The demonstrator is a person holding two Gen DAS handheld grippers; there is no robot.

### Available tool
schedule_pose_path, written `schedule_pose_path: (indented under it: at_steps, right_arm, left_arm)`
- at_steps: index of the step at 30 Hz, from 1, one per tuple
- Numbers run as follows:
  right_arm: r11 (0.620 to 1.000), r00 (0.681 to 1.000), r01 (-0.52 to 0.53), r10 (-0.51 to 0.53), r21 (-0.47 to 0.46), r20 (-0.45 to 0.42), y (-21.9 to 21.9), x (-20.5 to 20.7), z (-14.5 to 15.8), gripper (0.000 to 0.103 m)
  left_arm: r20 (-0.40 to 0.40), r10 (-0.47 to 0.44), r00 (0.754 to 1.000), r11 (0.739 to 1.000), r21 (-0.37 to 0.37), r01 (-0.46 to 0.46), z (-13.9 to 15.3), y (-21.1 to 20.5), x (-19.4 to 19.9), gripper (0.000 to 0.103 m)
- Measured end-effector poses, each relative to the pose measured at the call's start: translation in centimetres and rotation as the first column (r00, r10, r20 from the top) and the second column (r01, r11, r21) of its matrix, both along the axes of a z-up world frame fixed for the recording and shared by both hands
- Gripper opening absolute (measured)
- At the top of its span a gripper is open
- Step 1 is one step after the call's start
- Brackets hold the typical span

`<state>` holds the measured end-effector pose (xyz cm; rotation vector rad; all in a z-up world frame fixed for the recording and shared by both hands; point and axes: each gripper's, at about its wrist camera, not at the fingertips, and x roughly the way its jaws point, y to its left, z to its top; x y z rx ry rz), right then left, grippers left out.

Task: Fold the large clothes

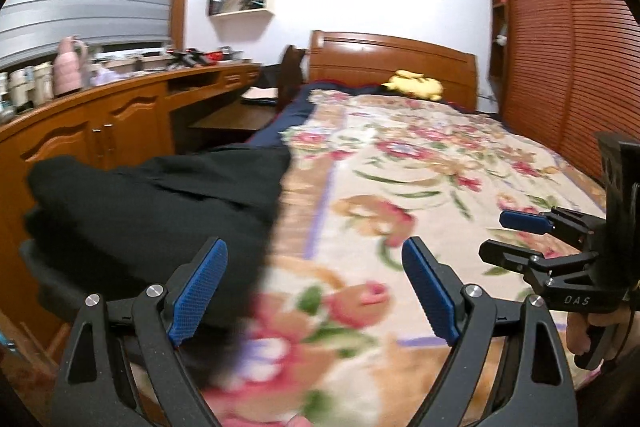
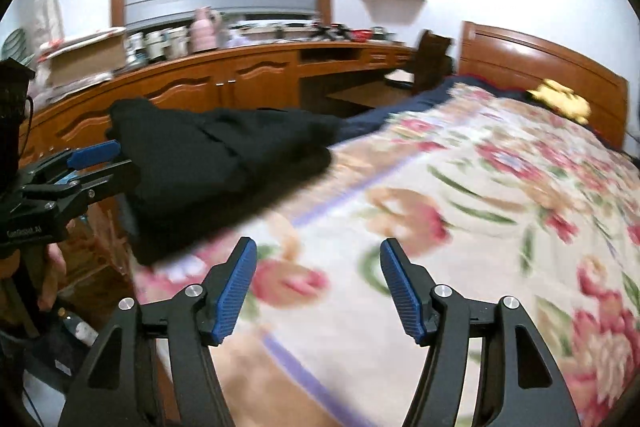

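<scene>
A black garment point(image 1: 152, 211) lies bunched at the bed's left edge and hangs partly over the side; in the right wrist view the same garment point(image 2: 224, 163) sits ahead and to the left. My left gripper point(image 1: 314, 243) is open above the floral blanket point(image 1: 420, 167), with its left finger over the garment's near edge and nothing between the pads. My right gripper point(image 2: 318, 243) is open over the blanket point(image 2: 460, 207), to the right of the garment and holding nothing. Each gripper shows in the other's view: the right gripper point(image 1: 494, 235) and the left gripper point(image 2: 124, 159), which is close to the garment.
A long wooden cabinet point(image 1: 100, 131) with cluttered top runs along the bed's left side. A dark chair point(image 2: 432, 63) stands by the wooden headboard point(image 1: 392, 63). A yellow plush toy point(image 1: 416, 85) lies at the bed's head. Louvred wardrobe doors point(image 1: 560, 59) line the right.
</scene>
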<state>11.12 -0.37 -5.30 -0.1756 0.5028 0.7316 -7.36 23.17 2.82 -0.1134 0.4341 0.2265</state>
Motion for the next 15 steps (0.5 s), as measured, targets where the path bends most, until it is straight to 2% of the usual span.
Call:
schedule_pose_path:
  at_steps: [6, 11, 15]
  right_arm:
    - [0.99, 0.99, 0.141, -0.141, -0.008, 0.018, -6.0, -2.1, 0.2, 0.076]
    - [0.957, 0.957, 0.288, -0.288, 0.024, 0.029, -11.5, -4.6, 0.2, 0.077]
    - [0.929, 0.93, 0.365, -0.367, 0.063, 0.019, -15.3, -6.9, 0.1, 0.077]
  left_arm:
    - [-0.008, -0.111, 0.994, 0.994, -0.012, 0.111, -0.9, -6.5, 3.6, 0.09]
    - [-0.01, -0.192, 0.981, 0.981, 0.016, 0.193, -1.6, -12.5, 6.2, 0.09]
    - [-0.015, -0.251, 0.968, 0.968, 0.025, 0.251, -2.0, -16.8, 8.0, 0.09]
